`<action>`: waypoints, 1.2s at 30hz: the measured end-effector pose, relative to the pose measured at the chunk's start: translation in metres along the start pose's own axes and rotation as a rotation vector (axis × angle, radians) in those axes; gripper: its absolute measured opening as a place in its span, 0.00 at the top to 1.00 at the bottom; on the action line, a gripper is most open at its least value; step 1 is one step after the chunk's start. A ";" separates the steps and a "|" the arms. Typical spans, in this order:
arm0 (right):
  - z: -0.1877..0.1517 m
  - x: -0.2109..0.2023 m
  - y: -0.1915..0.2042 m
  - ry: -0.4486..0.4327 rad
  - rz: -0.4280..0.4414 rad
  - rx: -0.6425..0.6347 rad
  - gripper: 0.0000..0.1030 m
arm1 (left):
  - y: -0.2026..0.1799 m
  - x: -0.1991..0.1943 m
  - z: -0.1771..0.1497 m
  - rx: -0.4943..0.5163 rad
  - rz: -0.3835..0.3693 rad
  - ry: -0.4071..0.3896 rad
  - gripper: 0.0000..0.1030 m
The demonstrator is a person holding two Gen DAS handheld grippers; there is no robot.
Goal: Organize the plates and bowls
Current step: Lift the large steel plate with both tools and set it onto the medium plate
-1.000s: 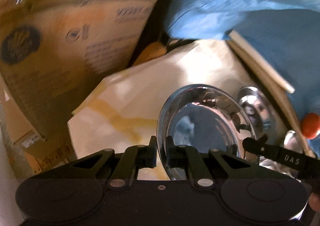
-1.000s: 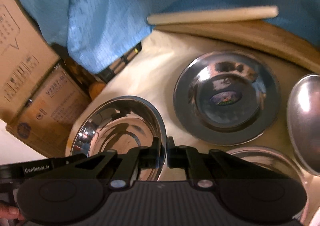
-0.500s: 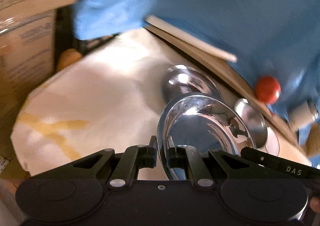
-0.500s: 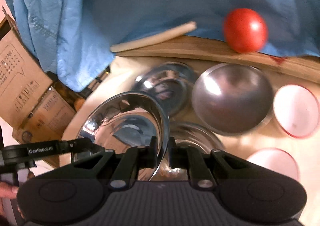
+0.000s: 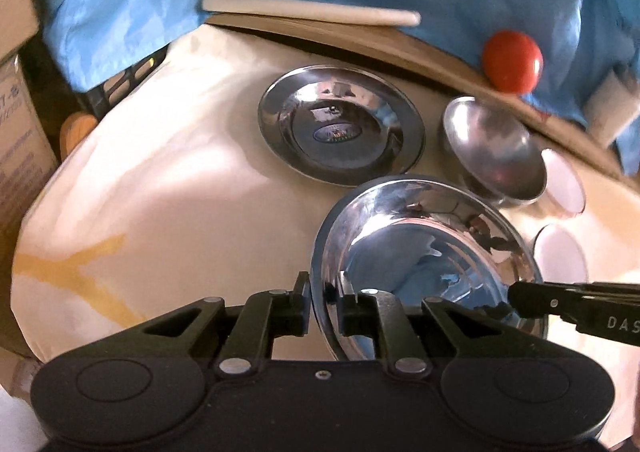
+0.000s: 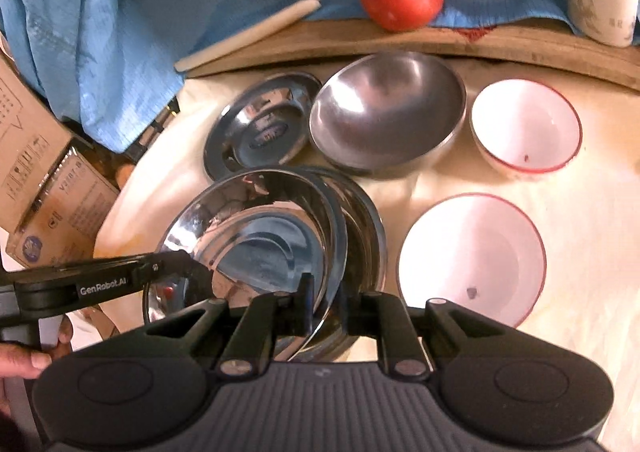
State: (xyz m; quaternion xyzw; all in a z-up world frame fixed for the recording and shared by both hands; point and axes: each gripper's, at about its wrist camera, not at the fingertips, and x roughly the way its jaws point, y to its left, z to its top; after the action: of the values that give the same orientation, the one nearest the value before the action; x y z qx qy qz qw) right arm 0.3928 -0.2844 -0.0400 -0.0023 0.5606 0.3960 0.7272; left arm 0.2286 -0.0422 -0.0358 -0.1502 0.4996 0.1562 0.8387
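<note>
Plate (image 5: 424,252) hangs by opposite rims over a second plate (image 6: 366,228) for stacking: right tongs (image 6: 325,306) clamped, left tongs (image 5: 323,306) opening around its rim.

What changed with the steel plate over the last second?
Both grippers carried the shiny steel plate across the table to above another steel plate beside the white bowls. The left gripper has begun opening on the rim; the right gripper stays clamped. Other dishes unchanged.
</note>
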 end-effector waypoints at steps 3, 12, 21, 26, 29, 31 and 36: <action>-0.001 0.000 0.000 0.000 -0.003 0.007 0.84 | -0.006 0.003 0.000 0.048 0.019 -0.001 0.85; 0.003 0.003 -0.003 0.006 -0.051 0.022 0.83 | -0.023 0.016 0.003 0.180 0.056 -0.009 0.82; 0.007 0.008 0.001 0.009 -0.077 0.031 0.81 | -0.021 0.024 0.002 0.195 0.038 -0.007 0.80; 0.008 0.010 0.005 0.012 -0.098 0.026 0.81 | -0.020 0.026 0.001 0.206 0.027 0.001 0.79; 0.009 0.010 0.006 0.013 -0.109 0.023 0.80 | -0.018 0.027 0.002 0.201 0.015 0.005 0.79; 0.009 0.010 0.007 0.015 -0.114 0.023 0.80 | -0.017 0.028 0.002 0.201 0.010 0.008 0.80; 0.011 0.012 0.010 0.024 -0.132 0.014 0.79 | -0.015 0.029 0.004 0.200 -0.005 0.022 0.80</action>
State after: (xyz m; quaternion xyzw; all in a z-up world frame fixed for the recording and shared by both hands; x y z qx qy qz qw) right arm 0.3968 -0.2659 -0.0411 -0.0387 0.5707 0.3434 0.7449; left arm 0.2506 -0.0509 -0.0583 -0.0689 0.5216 0.1019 0.8442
